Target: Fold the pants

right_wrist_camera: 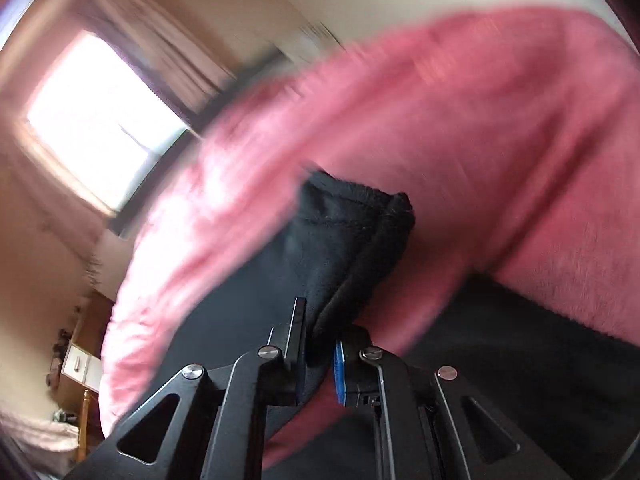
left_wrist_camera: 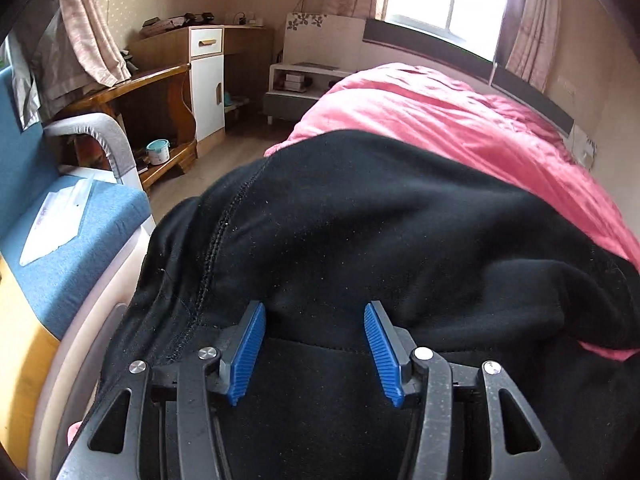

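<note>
Taking the black fleece pants (left_wrist_camera: 360, 220) as the landmark: well to their left in the left wrist view stands a blue upholstered armchair with a grey armrest (left_wrist_camera: 68, 240), a white sheet of paper (left_wrist_camera: 56, 220) lying on its seat. Beyond the chair, further from the pants, a curved wooden desk (left_wrist_camera: 160, 92) carries a small teal pot (left_wrist_camera: 157, 151) on its low shelf, and a white cabinet door (left_wrist_camera: 207, 96) stands beside it. The pants themselves lie heaped on a pink quilted bedspread (left_wrist_camera: 460, 128) covering the bed, a stitched seam running down their left side. The left hand-held gripper (left_wrist_camera: 315, 348) sits over the near part of the pants with its blue ribbed pads (left_wrist_camera: 250, 352) spread apart, nothing pinched between them. In the blurred right wrist view, the right hand-held gripper (right_wrist_camera: 320, 356) is pressed together on a folded edge of the pants (right_wrist_camera: 352, 236), which rises from the jaws against the pink bedspread (right_wrist_camera: 500, 140). A bright window (right_wrist_camera: 104, 120) lies far left of that fold.
</note>
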The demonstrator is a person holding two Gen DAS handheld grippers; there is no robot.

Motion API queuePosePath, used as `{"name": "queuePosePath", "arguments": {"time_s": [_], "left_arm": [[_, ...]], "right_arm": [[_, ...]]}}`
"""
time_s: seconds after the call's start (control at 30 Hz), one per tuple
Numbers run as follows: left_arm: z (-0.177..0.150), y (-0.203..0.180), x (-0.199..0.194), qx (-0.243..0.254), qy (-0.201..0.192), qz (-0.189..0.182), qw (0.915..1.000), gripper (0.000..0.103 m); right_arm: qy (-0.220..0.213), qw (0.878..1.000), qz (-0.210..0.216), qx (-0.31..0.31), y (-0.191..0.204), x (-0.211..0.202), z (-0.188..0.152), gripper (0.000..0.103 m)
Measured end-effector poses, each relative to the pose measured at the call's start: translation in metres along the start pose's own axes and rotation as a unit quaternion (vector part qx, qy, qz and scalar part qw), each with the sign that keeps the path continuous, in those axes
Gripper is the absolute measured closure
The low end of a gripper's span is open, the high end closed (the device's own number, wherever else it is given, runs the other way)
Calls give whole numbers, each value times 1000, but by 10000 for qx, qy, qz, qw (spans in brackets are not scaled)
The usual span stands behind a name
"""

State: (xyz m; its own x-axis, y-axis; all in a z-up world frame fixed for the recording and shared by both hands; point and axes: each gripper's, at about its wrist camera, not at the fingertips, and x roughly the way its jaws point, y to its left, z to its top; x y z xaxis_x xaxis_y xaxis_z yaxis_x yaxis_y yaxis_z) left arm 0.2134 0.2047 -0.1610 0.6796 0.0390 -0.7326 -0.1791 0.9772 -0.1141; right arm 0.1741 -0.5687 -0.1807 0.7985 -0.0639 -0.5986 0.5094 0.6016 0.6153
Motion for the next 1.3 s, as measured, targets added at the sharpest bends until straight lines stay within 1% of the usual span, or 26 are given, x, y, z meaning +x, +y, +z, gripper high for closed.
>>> {"name": "queuePosePath", "arguments": {"time_s": [0.03,0.07,0.1,0.13,0.17,0.23,0.27,0.37,0.43,0.53,0.57,0.63,0.77,0.8,0.83,0.87,0.9,0.93,0.97,1.0,1.03,1.07,1.1,1.17,1.23,1.3], "left_arm": [[1,1,-2,-44,19,-20,10000,51],[-1,7,-7,-106,32,-51,9999,51],[0,10,-10,-178,52,-107,9998,51],[1,13,-13,-256,82,-207,9994,51],[0,17,-16,-298,102,-270,9991,51],[4,23,-22,-365,105,-348,9987,51],[7,28,-24,-397,78,-355,9985,51],[20,42,-30,-523,-44,-251,9983,51],[32,54,-32,-641,-115,-150,9978,50],[52,70,-31,-857,-236,11,9960,50],[59,75,-27,-928,-255,77,9953,50],[72,85,-17,-1057,-252,186,9939,50],[97,98,19,-1197,39,373,9921,50],[101,99,30,-1231,199,316,9917,50],[104,100,42,-1331,483,192,9897,52],[102,98,50,-1531,743,-63,9854,55],[100,95,55,-1769,870,-668,9781,64],[96,90,55,-1863,864,-1201,9713,66],[91,82,49,-1833,806,-1517,9679,66],[85,72,41,-1623,714,-1675,9698,67],[77,59,33,-1257,666,-1846,9725,68],[67,47,25,-908,698,-1989,9733,73],[53,35,17,-508,750,-2146,9725,75],[34,16,3,214,752,-2270,9707,75],[22,4,-7,760,744,-2301,9673,75],[24,5,-9,846,739,-2353,9654,72]], "right_arm": [[263,9994,22,216,-12,12,-1,85],[351,9988,75,343,-21,15,-2,81],[296,9986,158,413,-25,12,-3,79],[142,9988,209,427,-29,2,-3,71],[-76,9992,145,368,-26,-9,-6,62],[-261,9991,165,274,-19,-22,-17,56],[-333,9990,236,181,-15,-28,-25,56],[-303,9990,151,-285,1,-30,-48,54],[-305,9961,-137,-813,16,-22,-65,54],[-414,9900,-402,-1287,19,-21,-78,51],[-454,9885,-436,-1374,20,-20,-81,49],[-463,9873,-507,-1436,28,-10,-84,48],[-509,9860,-496,-1506,28,-8,-86,44],[-526,9863,-458,-1494,28,-11,-89,44],[-538,9868,-426,-1470,25,-10,-89,44],[-544,9870,-418,-1456,19,-9,-89,44],[-549,9869,-419,-1456,17,-10,-91,44],[-553,9867,-429,-1469,18,-9,-91,43],[-558,9863,-440,-1488,18,-6,-93,43],[-563,9861,-443,-1501,18,-5,-94,42],[-561,9860,-437,-1506,15,-3,-91,42],[-562,9860,-438,-1504,14,-1,-90,42],[-561,9860,-439,-1506,13,-1,-90,42],[-560,9859,-442,-1511,13,1,-90,41],[-561,9860,-436,-1506,12,0,-89,41],[-562,9859,-442,-1510,12,2,-90,41]]}}
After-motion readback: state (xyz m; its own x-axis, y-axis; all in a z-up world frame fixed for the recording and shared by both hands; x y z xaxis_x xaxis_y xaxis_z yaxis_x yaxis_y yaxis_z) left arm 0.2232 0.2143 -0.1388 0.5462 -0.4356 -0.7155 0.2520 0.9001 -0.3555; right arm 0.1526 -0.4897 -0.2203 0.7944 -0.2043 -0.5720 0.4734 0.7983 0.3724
